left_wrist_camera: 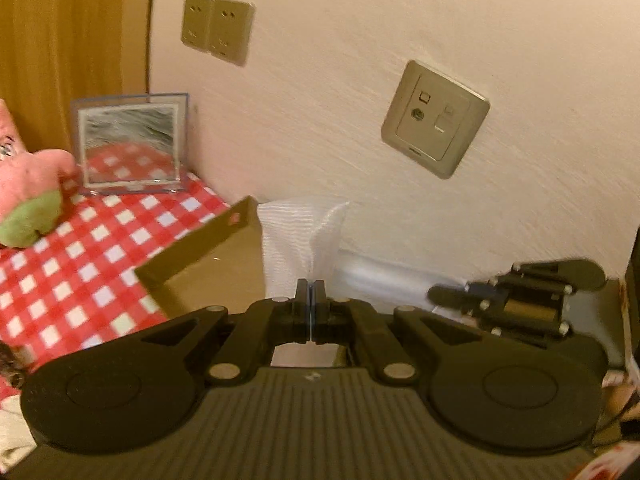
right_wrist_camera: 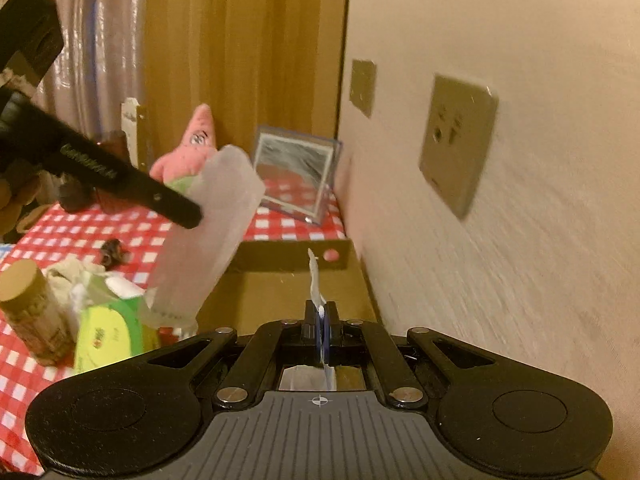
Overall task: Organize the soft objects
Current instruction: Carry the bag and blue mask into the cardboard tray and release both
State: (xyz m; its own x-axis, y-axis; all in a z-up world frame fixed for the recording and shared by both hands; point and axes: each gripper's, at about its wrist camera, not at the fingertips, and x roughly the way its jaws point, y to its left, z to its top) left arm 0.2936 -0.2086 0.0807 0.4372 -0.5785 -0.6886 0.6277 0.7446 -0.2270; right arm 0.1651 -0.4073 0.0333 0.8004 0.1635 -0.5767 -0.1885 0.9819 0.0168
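Note:
A thin white cloth (left_wrist_camera: 298, 232) hangs over an open cardboard box (left_wrist_camera: 224, 260), close to the wall. My left gripper (left_wrist_camera: 310, 286) is shut on one edge of it. In the right wrist view that cloth (right_wrist_camera: 212, 232) shows as a pale sheet held up by the left gripper (right_wrist_camera: 191, 216). My right gripper (right_wrist_camera: 322, 313) is shut on another thin white edge of cloth (right_wrist_camera: 314, 276) above the box (right_wrist_camera: 280, 292). The left wrist view shows the right gripper (left_wrist_camera: 434, 293) low at the right. A pink and green starfish plush (right_wrist_camera: 192, 152) leans at the back of the table.
A red checked tablecloth (left_wrist_camera: 80, 264) covers the table. A small standing mirror (left_wrist_camera: 130, 148) is in the corner beside the plush (left_wrist_camera: 28, 184). A green tissue pack (right_wrist_camera: 108, 332) and a corked bottle (right_wrist_camera: 28, 312) stand at the left. Wall sockets (left_wrist_camera: 436, 120) are close on the right.

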